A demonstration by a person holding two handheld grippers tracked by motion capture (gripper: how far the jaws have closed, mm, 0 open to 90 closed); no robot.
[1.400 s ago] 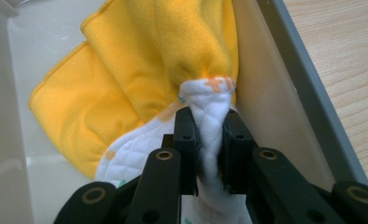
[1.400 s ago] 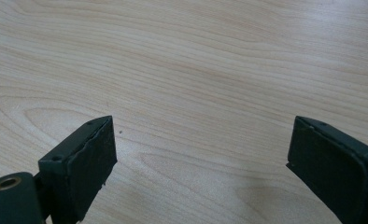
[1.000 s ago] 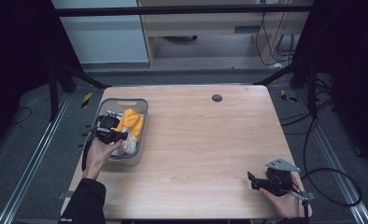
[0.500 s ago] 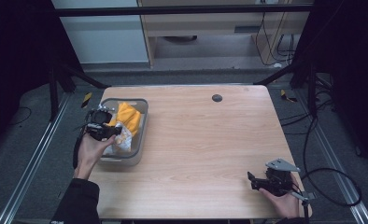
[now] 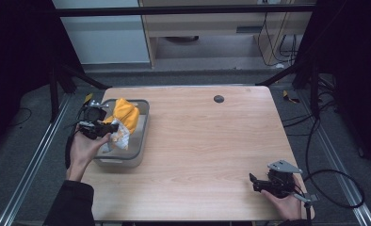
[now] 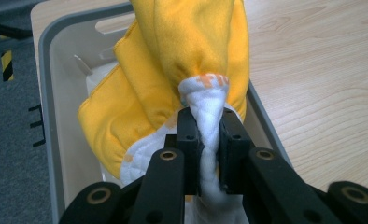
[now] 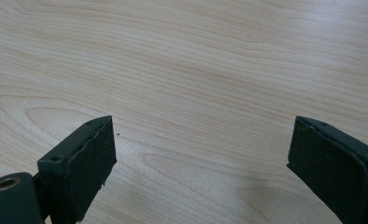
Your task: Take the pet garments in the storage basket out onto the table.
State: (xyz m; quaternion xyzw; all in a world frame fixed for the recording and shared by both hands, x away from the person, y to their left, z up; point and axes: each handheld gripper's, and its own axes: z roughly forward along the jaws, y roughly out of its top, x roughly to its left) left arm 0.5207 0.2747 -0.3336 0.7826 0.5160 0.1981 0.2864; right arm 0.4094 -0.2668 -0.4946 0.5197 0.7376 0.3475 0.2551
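A yellow cloth with a white quilted underside (image 5: 125, 117) hangs bunched above a grey plastic bin (image 5: 143, 136) at the table's left edge. My left gripper (image 5: 109, 128) is shut on a twisted white fold of it, with a hand behind. In the left gripper view the jaws pinch the white fold of the cloth (image 6: 182, 56) at my left gripper (image 6: 210, 137), over the bin (image 6: 46, 93); more white fabric lies inside. My right gripper (image 5: 254, 181) rests open near the table's front right corner. In the right gripper view, bare wood lies between the jaws of that right gripper (image 7: 201, 154).
A small black round spot (image 5: 218, 99) marks the far middle of the wooden table (image 5: 207, 141). Cables (image 5: 334, 188) trail off the right edge. Metal rails run along the floor on both sides, and a cabinet stands behind the table.
My left gripper has shifted left and slightly away with the cloth, drawing it higher out of the bin. The right gripper has stayed put.
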